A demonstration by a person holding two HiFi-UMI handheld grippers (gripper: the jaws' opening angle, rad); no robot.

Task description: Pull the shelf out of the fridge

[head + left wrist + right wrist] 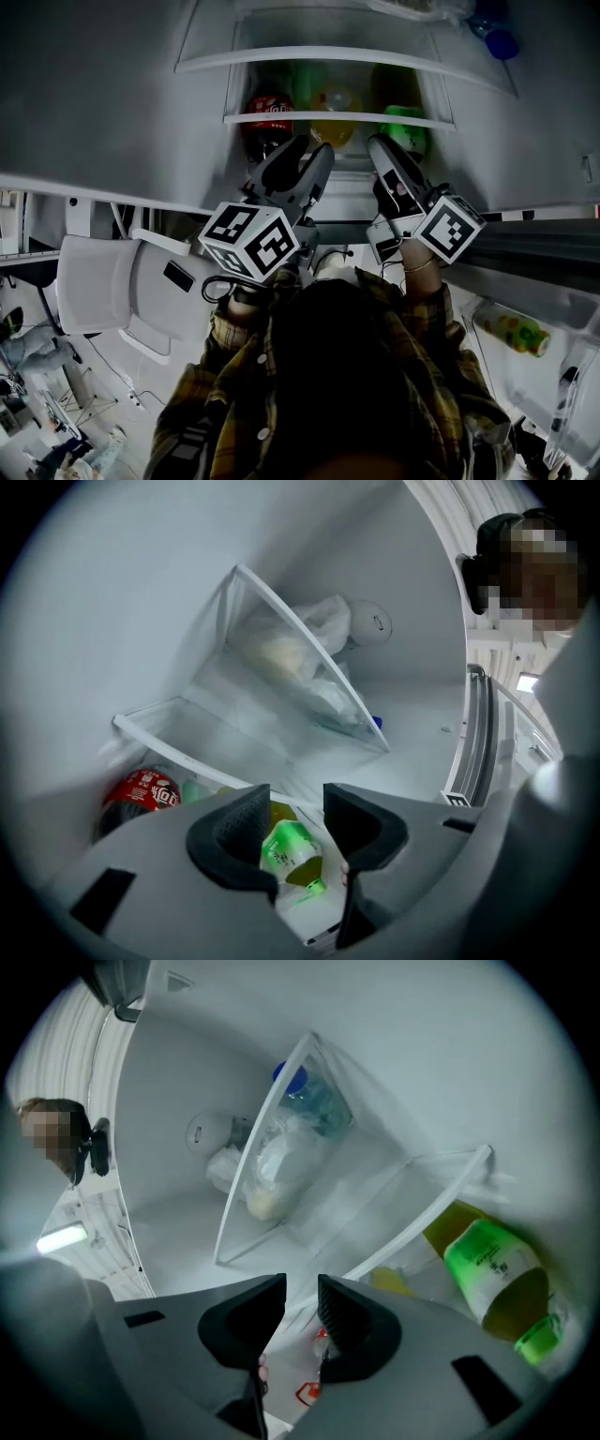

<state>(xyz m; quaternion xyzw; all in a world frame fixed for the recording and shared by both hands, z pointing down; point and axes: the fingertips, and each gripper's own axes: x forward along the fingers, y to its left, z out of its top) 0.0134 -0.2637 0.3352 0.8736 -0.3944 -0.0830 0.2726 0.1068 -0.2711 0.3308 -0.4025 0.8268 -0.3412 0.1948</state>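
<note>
**Reaching Into the Fridge With Jaws Unclenched**

Reaches both arms, in plaid sleeves (234,375), into the open fridge (112,621). Holds the left gripper (295,829) just in front of the lower shelf (328,118), jaws spread wide and clamped on nothing. Frames in that gap a green-labelled bottle (289,847) lying farther back, touched by neither pad. Holds the right gripper (302,1314) alongside, to the right in the head view, jaws parted by a narrower slot, likewise released and empty.

Touches the white rim of the lower shelf with neither gripper, as far as the two gripper views show: places that rim beyond the fingertips in both. Has the lower shelf seated between the fridge walls, front edge toward the grippers. Has the upper shelf (328,53) in place too, farther from the jaws, with a crumpled plastic bag (281,1162) and a blue cap (291,1077) against it.

Finds a red cola bottle (269,111) and a yellow bottle (335,101) next to the green-labelled one by the lower shelf, partly seen through its glass. Catches, outside the compartment, a white chair (112,281) at the left of the head view and another bottle (514,333) in a door bin at the lower right.
</note>
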